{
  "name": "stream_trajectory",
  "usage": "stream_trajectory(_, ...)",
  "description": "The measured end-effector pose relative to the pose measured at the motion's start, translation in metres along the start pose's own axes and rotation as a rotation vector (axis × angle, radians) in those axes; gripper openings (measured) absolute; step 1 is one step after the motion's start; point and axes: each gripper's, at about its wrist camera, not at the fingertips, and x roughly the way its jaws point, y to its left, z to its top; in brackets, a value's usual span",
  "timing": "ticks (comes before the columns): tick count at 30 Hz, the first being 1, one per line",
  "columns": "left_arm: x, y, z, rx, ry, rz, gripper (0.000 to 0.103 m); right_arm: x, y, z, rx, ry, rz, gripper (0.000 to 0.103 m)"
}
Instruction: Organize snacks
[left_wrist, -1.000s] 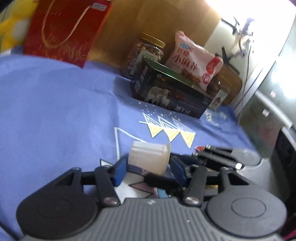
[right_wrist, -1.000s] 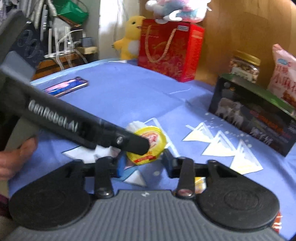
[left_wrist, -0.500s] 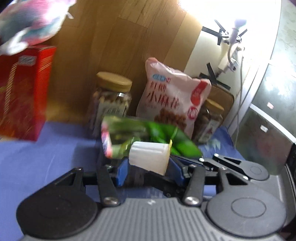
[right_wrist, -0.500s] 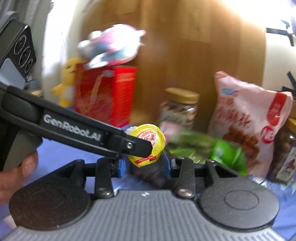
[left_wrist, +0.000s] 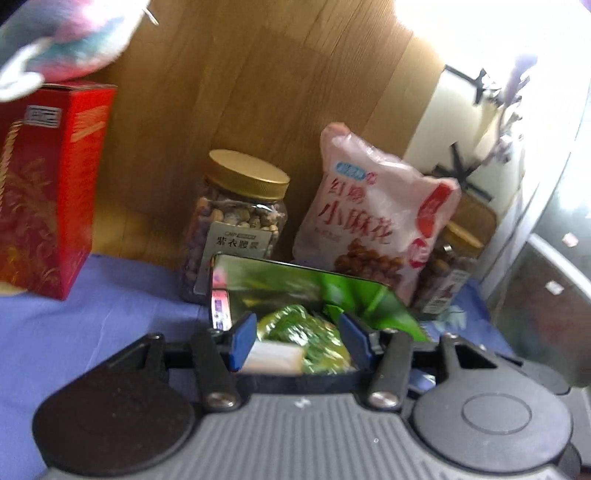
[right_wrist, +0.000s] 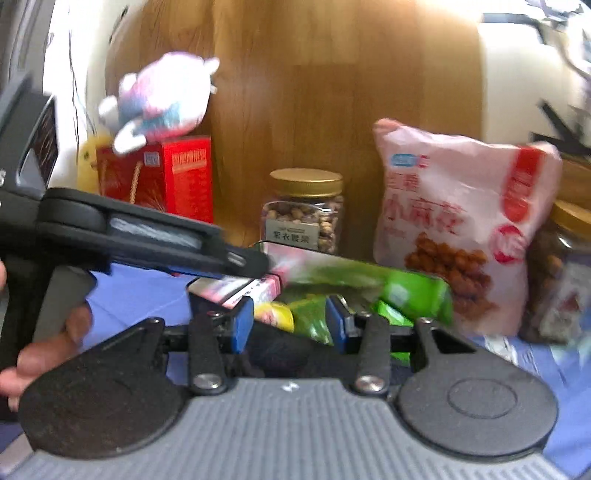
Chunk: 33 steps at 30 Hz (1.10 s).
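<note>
Two hand-held grippers hang over an open box of snacks. The left hand-held gripper (left_wrist: 298, 341) has just been opening its jaws, and they stand apart. A white cup (left_wrist: 273, 356) lies low between them, close to the left pad and clear of the right one, so it is not clamped. It rests inside the box (left_wrist: 295, 373) against crinkled green packets (left_wrist: 314, 339).

The right hand-held gripper (right_wrist: 290, 317) has also just been opening its jaws. A yellow foil lid (right_wrist: 275, 315) shows between the parted pads, pressed by neither, down among the same green packets. In this view a person's hand (right_wrist: 48, 350) grips the handle of the left tool at the left edge.

The box's green-lined lid (left_wrist: 332, 291) stands raised behind the contents. Just behind it are a gold-capped jar of nuts (left_wrist: 236, 229) and a pink snack bag (left_wrist: 373, 236), with a second jar (left_wrist: 443, 273) partly hidden at the bag's right. Further left on the blue cloth (left_wrist: 92, 325) stands a red gift bag (left_wrist: 48, 195) with a plush toy (right_wrist: 162, 99) on top. A wooden panel (left_wrist: 258, 92) backs everything.
</note>
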Motion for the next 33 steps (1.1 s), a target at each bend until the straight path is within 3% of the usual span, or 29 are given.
stream_trajectory(2, -0.021, -0.004, -0.016, -0.007, 0.004, -0.028, 0.056, -0.03, -0.01, -0.017, 0.063, 0.009, 0.027, 0.046)
stream_trajectory(7, -0.05, -0.008, -0.076, -0.022, 0.117, -0.079, 0.057, -0.09, -0.025, -0.077, 0.185, 0.123, 0.011, 0.049)
stream_trajectory(10, -0.055, -0.01, -0.107, -0.042, 0.176, -0.104, 0.057, -0.109, -0.027, -0.102, 0.231, 0.192, -0.006, 0.049)
stream_trajectory(13, -0.057, -0.017, -0.125, -0.034, 0.213, -0.11, 0.057, -0.119, -0.028, -0.113, 0.27, 0.202, 0.008, 0.049)
stream_trajectory(16, -0.057, -0.027, -0.129, -0.007, 0.218, -0.088, 0.057, -0.118, -0.019, -0.114, 0.229, 0.199, -0.003, 0.051)
stream_trajectory(19, -0.052, -0.026, -0.125, -0.034, 0.242, -0.114, 0.058, -0.104, -0.013, -0.11, 0.231, 0.2, 0.022, 0.047)
stream_trajectory(22, -0.051, -0.021, -0.122, -0.053, 0.232, -0.09, 0.058, -0.085, -0.001, -0.101, 0.174, 0.201, 0.023, 0.043)
stream_trajectory(26, -0.054, -0.008, -0.119, -0.084, 0.216, -0.049, 0.06, -0.059, 0.026, -0.089, 0.096, 0.235, 0.089, 0.045)
stream_trajectory(28, -0.06, -0.001, -0.117, -0.081, 0.191, 0.012, 0.061, -0.052, 0.036, -0.084, 0.06, 0.255, 0.138, 0.045)
stream_trajectory(30, -0.066, 0.006, -0.114, -0.087, 0.176, 0.037, 0.061, -0.05, 0.037, -0.081, 0.072, 0.263, 0.186, 0.044)
stream_trajectory(33, -0.069, 0.014, -0.11, -0.066, 0.157, 0.09, 0.061, -0.05, 0.019, -0.082, 0.189, 0.271, 0.229, 0.044)
